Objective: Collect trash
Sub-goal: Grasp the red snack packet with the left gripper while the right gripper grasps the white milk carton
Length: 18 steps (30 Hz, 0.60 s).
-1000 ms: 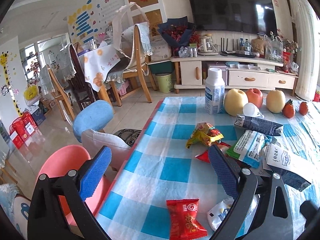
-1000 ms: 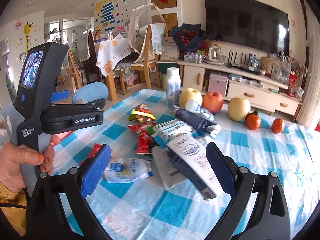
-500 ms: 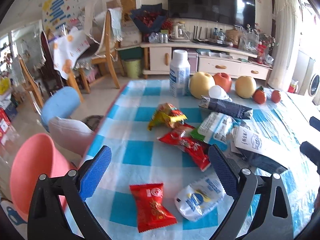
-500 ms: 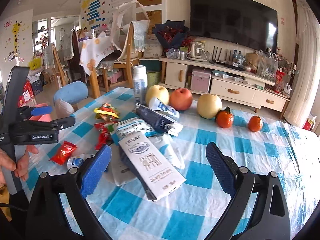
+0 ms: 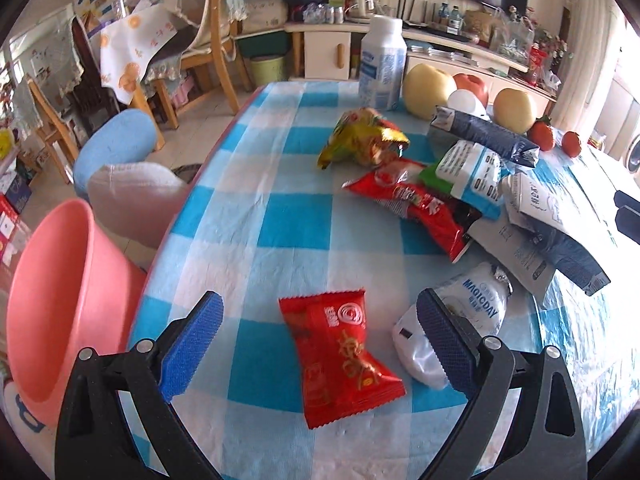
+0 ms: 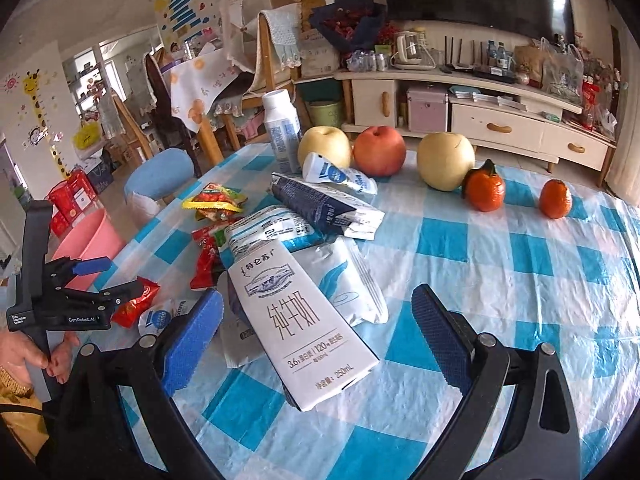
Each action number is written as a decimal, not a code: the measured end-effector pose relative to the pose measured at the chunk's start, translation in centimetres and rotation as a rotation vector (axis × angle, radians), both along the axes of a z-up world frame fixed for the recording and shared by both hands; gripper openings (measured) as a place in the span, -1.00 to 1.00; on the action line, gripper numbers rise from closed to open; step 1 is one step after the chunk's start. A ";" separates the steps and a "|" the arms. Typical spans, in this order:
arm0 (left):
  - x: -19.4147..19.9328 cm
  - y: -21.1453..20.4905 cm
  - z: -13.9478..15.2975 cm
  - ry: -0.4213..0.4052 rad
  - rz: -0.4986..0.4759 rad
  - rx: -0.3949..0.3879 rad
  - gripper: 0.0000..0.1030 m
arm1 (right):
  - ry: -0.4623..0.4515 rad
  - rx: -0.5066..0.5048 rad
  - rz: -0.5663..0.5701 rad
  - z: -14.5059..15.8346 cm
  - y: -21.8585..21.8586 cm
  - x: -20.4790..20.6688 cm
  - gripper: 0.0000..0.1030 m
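Left gripper low over the near edge of the bench, blue fingers spread wide and gripping nothing. Between them, flat on the blue-and-white checked cloth, a red snack packet; just beside the right-hand finger, a white MAGICDAY pouch, partly hidden behind that finger. Further in, a long red wrapper and a crumpled yellow-green wrapper, touching a heap of flattened milk cartons. Off the bench edge to the left, a pink basin, with a blue stool beyond it.

Right gripper also above the bench, fingers spread and empty. Between them, the white 250 mL milk carton lying tilted on top of the heap, its lower corner raised off the cloth. Behind it, a dark blue carton across a white-and-blue pack, and a small white pouch leaning by the fruit. At the far side, an upright white bottle, two yellow pears, a red apple and two tangerines. At the left of the right wrist view, a hand gripping the handle of the left gripper, held over the red packet.
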<state>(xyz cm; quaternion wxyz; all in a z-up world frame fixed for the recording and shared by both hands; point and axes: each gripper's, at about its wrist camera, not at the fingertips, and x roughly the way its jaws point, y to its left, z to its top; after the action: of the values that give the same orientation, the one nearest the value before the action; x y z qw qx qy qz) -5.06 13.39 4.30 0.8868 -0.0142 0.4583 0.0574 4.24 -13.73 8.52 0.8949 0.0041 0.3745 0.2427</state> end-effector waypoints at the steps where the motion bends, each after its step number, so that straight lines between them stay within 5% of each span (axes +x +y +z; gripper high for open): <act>1: -0.1 0.1 -0.3 0.006 0.007 0.000 0.86 | 0.008 -0.004 0.013 -0.2 0.4 0.2 0.86; 10: 0.5 1.0 -2.7 0.081 0.067 -0.036 0.15 | 0.059 -0.051 0.069 -2.3 2.0 1.6 0.85; 13: 0.7 0.9 -2.8 0.074 0.065 -0.035 0.03 | 0.075 -0.048 0.073 -2.8 2.1 2.2 0.65; 18: 0.9 0.6 -2.7 0.064 0.058 -0.033 0.00 | 0.077 -0.057 0.103 -3.3 2.7 2.7 0.63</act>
<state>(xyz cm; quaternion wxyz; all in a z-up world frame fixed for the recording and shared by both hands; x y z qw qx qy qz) -4.11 13.96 1.55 0.8692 -0.0402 0.4869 0.0760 6.92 -10.99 5.23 0.8660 -0.0312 0.4151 0.2771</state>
